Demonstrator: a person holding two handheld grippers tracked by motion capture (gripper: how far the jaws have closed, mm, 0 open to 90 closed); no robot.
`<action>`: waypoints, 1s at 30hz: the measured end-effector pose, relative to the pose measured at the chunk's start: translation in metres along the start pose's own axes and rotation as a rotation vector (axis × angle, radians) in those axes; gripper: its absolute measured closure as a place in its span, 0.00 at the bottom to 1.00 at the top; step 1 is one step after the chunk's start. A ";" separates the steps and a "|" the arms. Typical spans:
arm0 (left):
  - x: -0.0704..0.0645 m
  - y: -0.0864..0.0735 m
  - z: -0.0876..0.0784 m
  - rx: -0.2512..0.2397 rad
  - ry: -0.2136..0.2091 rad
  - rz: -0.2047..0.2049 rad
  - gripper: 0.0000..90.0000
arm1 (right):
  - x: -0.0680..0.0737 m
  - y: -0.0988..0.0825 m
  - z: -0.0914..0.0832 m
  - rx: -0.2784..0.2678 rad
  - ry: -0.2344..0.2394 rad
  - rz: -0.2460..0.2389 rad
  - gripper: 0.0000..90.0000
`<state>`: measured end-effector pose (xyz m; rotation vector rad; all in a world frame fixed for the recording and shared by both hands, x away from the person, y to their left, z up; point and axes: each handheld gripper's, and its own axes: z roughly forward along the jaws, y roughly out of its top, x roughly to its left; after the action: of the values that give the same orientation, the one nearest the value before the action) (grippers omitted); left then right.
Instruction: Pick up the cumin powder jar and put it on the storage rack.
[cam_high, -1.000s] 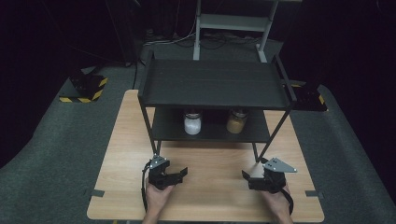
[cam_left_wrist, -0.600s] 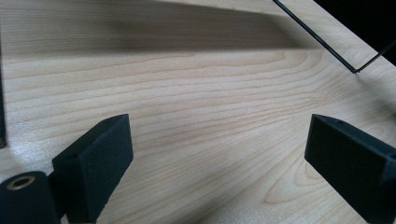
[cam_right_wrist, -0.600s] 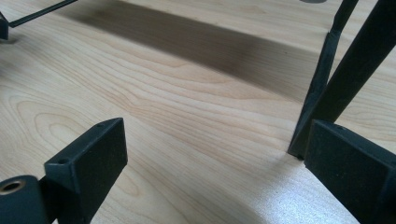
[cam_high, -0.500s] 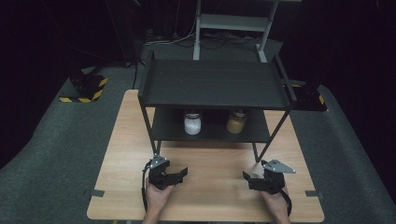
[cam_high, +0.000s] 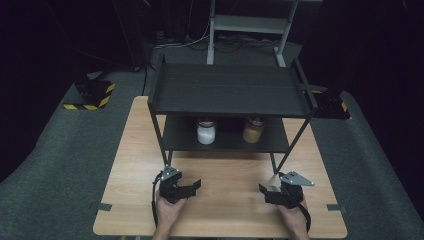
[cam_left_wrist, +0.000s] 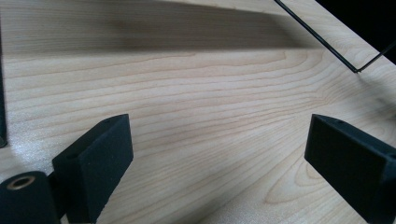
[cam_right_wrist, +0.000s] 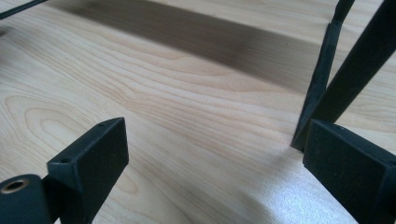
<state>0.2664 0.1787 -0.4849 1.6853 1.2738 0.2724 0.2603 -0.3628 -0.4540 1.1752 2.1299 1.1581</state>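
Note:
On the wooden table (cam_high: 225, 212) stands a black two-tier rack (cam_high: 230, 92). Its lower shelf holds a white jar (cam_high: 206, 133) and an amber jar (cam_high: 252, 131). My left gripper (cam_high: 196, 184) rests low over the table in front of the rack's left leg, open, with bare wood between its jaws (cam_left_wrist: 219, 140). My right gripper (cam_high: 263, 190) sits near the rack's right leg (cam_right_wrist: 322, 79), also open (cam_right_wrist: 215, 144). Its jaws have just been closing a little, with nothing between them.
The rack's front legs stand just beyond both grippers, and a thin black brace (cam_left_wrist: 322, 39) crosses the wood. On the grey floor lie yellow-black striped bases, one at the left (cam_high: 90, 97) and one at the right (cam_high: 332, 107). A grey stand (cam_high: 247, 25) rises behind.

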 end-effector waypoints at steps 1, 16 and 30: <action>0.000 0.000 0.000 0.001 -0.001 0.000 0.09 | 0.000 0.000 0.000 0.002 0.000 0.000 0.08; -0.001 0.003 0.001 0.014 0.003 0.002 0.09 | 0.000 -0.005 0.004 0.026 0.001 0.005 0.08; -0.002 0.003 0.002 0.017 0.012 -0.003 0.09 | -0.001 -0.009 0.008 0.035 0.012 0.011 0.08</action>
<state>0.2686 0.1757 -0.4827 1.6986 1.2906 0.2714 0.2618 -0.3623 -0.4657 1.2001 2.1629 1.1398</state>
